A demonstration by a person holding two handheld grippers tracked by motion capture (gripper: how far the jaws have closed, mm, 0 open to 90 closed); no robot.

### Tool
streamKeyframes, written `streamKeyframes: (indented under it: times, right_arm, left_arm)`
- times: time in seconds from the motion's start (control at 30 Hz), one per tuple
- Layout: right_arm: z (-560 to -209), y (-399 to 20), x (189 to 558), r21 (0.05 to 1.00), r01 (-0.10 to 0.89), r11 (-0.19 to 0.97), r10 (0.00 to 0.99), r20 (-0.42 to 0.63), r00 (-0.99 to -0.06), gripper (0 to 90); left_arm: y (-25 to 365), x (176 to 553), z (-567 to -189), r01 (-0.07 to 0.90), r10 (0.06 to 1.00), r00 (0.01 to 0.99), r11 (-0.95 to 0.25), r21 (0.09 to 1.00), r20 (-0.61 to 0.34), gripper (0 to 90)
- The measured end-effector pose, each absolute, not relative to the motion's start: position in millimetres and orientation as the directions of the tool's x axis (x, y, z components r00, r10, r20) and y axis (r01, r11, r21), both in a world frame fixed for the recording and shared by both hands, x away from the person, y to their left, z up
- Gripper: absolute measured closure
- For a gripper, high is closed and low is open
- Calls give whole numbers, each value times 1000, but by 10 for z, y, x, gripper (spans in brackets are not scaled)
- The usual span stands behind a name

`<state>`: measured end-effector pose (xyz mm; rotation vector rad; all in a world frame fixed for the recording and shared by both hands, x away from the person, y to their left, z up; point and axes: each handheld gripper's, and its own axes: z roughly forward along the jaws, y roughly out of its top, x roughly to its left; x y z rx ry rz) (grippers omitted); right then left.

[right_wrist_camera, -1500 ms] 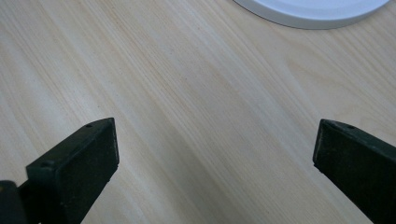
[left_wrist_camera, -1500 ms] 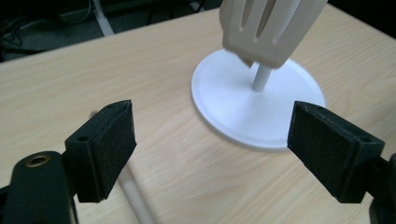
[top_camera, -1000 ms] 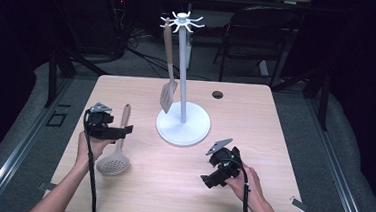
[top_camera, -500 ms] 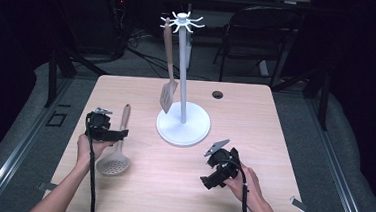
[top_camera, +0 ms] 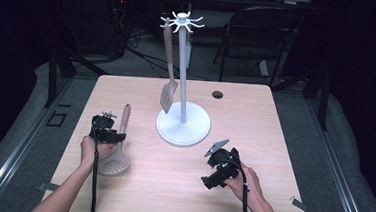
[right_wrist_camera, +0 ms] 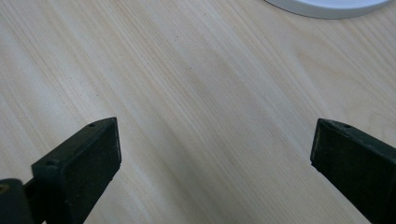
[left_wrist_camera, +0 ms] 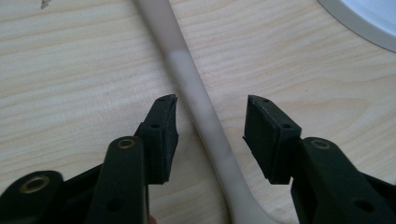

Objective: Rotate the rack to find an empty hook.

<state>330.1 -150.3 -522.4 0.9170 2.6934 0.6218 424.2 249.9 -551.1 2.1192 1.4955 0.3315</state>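
Surface: pale wood surface (top_camera: 275, 122) filled mid-frame, dark room behind.
Skimmer: slotted skimmer (top_camera: 115, 153) lay at lower left, handle pointing up-frame.
Left gripper: left gripper (left_wrist_camera: 211, 123) straddled the skimmer's pale handle; its jaws had just been closing, pads not yet pressing it.
Right gripper: right gripper (right_wrist_camera: 212, 144) hovered at lower right, jaws wide apart over bare wood.
Stand: white stand (top_camera: 182, 123) stood mid-frame, a spatula (top_camera: 169, 64) hanging from it.

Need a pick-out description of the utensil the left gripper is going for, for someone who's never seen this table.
Start at the white stand in the middle of the wooden table. To its left, flat on the table, lies the skimmer spoon: wooden handle, pale round perforated head. The left gripper straddles its handle. The only other utensil, a slotted spatula, hangs from the stand.
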Motion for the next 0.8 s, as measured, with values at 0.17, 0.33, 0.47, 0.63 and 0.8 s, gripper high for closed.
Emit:
streamKeyframes:
  times: [0.17, 0.33, 0.47, 0.63, 0.8]
  right_arm:
    - [-5207, -1515, 3299, 465, 523, 714, 624, -84, -777, 15]
    - [-5202, -1521, 3300, 464, 522, 716, 622, -84, -779, 18]
    - [-5210, -1519, 3300, 459, 526, 716, 623, -82, -778, 20]
    - [-5200, -1521, 3289, 463, 522, 717, 622, -86, -778, 21]
    - [-5203, -1523, 3294, 458, 521, 720, 621, -90, -779, 22]
  left_arm:
    - [2465, 4254, -5564, 802, 926, 376, -302, 514, -42, 603]
    - [2458, 4256, -5614, 806, 922, 384, -308, 505, -51, 629]
    - [2464, 4252, -5612, 805, 920, 389, -313, 505, -50, 641]
    - [2484, 4235, -5597, 809, 917, 393, -314, 496, -61, 657]
    - [2525, 4196, -5583, 811, 913, 402, -321, 488, -69, 686]
